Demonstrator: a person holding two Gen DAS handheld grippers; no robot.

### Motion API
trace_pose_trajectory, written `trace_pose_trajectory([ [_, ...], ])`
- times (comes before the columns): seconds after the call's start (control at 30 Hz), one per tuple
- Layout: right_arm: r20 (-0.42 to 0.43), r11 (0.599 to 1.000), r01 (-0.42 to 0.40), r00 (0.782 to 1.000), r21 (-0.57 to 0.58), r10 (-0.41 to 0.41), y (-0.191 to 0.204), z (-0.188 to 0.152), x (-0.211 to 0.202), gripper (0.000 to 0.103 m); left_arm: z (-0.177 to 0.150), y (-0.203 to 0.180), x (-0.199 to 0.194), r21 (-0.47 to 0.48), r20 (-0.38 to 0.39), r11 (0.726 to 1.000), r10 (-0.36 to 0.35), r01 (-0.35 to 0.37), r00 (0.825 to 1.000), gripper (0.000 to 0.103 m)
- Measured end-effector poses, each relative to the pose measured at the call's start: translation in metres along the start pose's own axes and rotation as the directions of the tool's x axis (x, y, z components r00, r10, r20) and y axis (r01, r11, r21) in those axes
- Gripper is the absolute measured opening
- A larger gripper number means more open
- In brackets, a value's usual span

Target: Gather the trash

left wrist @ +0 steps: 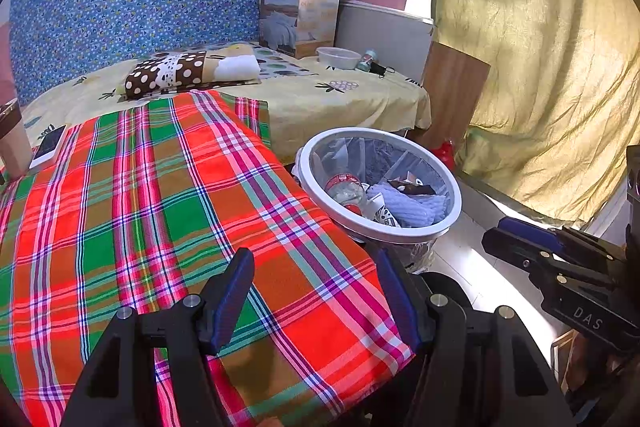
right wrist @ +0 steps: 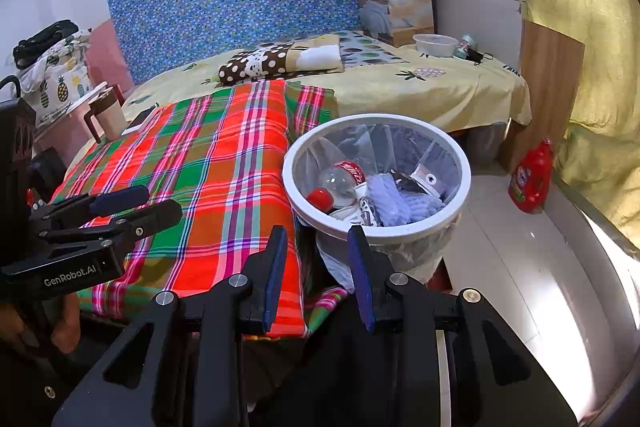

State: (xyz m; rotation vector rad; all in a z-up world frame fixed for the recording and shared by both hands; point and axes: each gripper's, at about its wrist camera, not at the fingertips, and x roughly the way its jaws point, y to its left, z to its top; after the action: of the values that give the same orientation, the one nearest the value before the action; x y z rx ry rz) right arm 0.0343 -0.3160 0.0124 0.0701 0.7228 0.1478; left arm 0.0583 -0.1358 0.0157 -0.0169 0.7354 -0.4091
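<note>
Left wrist view: left gripper (left wrist: 316, 291) jaws wide open, empty, over plaid cloth (left wrist: 168, 211); lined trash bin (left wrist: 454, 195) up-right of them, holding plastic bottle (left wrist: 345, 191) and blue rag (left wrist: 412, 207). Right wrist view: right gripper (right wrist: 318, 275) jaws part open, empty; bin rim just beyond them.

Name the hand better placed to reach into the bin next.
Right, probably. The right gripper has the white bin straight ahead beyond its open, empty jaws. The left gripper, also open and empty, hangs over the plaid cloth beside the bin.

Plaid cloth (left wrist: 168, 211), polka-dot pillow (left wrist: 176, 73), red jug (right wrist: 530, 179) on floor.
</note>
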Motion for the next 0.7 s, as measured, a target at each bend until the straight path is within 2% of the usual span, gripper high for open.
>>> trace_pose_trajectory([
  [0.7, 0.001, 1.000, -0.001, 1.000, -0.001, 0.001, 0.0013, 0.0000, -0.0008, 0.034, -0.0009, -0.0024, -0.0006, 0.007, 0.003, 1.000, 0.006, -0.006, 1.000, 0.063],
])
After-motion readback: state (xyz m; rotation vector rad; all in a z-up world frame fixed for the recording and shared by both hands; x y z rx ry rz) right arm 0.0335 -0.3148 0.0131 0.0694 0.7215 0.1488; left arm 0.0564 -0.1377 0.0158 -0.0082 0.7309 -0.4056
